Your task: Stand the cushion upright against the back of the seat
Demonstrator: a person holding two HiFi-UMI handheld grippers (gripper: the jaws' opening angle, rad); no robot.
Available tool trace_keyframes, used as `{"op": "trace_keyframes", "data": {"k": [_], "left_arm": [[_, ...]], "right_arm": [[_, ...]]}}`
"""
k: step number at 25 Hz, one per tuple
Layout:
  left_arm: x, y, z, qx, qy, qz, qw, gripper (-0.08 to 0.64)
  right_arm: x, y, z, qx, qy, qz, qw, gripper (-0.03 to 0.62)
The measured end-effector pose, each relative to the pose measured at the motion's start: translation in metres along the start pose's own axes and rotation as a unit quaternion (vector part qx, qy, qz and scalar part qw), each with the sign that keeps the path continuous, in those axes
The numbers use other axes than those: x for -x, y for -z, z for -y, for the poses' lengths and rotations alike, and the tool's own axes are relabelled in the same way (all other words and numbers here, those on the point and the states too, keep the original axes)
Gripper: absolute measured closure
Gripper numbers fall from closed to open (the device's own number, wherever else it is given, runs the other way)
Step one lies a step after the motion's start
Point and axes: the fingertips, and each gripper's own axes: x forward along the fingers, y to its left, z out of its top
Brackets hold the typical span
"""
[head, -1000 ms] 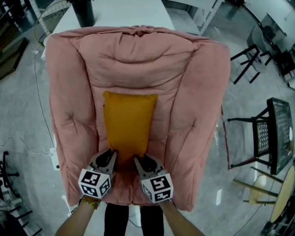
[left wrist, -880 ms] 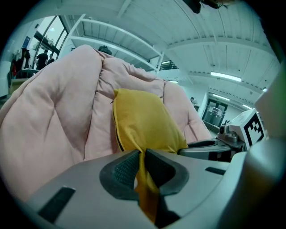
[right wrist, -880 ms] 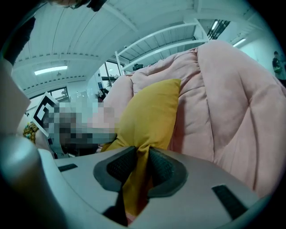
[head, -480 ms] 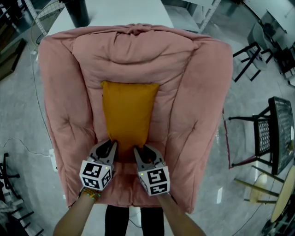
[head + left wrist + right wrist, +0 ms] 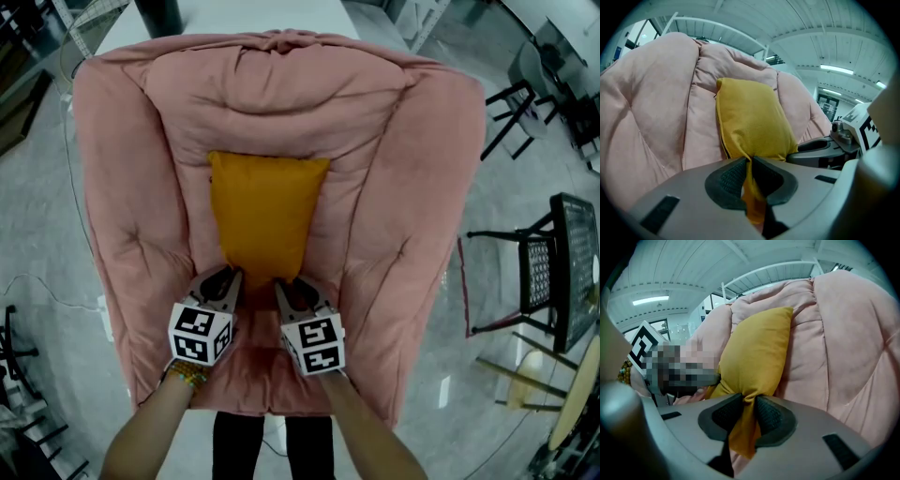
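Note:
An orange-yellow cushion (image 5: 267, 211) leans lengthwise against the pink padded backrest (image 5: 281, 103) of the armchair, its top edge high on the back and its lower edge by the seat. My left gripper (image 5: 232, 277) is shut on the cushion's lower left corner, with the fabric pinched between the dark pads (image 5: 733, 176). My right gripper (image 5: 282, 284) is shut on the lower right corner in the same way. In the left gripper view the cushion (image 5: 752, 122) rises above the left gripper (image 5: 750, 161). The right gripper view shows the cushion (image 5: 757, 348) above the right gripper (image 5: 747, 399).
The armchair's thick pink arms (image 5: 127, 206) flank the cushion on both sides. A white table (image 5: 244, 14) stands behind the chair with a dark cylinder (image 5: 157, 14) on it. Black metal chairs (image 5: 548, 272) stand on the grey floor at the right.
Both grippers have moved forward and a little down into the seat, carrying the cushion's lower edge toward the backrest. The cushion now lies closer against the back.

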Motion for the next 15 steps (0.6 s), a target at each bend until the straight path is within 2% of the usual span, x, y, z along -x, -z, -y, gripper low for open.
{"op": "trace_keyframes", "data": {"k": [5,10,15], "left_arm": [[-0.013,0.007,-0.004,0.001,0.009,-0.021,0.9997,0.506],[-0.019,0.016,-0.004,0.024,0.021,-0.030,0.9990,0.506],[-0.018,0.016,-0.004,0.018,0.019,-0.039,0.9989,0.498]], "right_arm": [[-0.013,0.008,0.007,-0.002,-0.004,-0.023,1.000,0.491],[-0.020,0.021,0.013,-0.015,-0.012,-0.032,0.999,0.491],[-0.019,0.021,0.012,-0.032,-0.017,-0.037,0.999,0.474]]}}
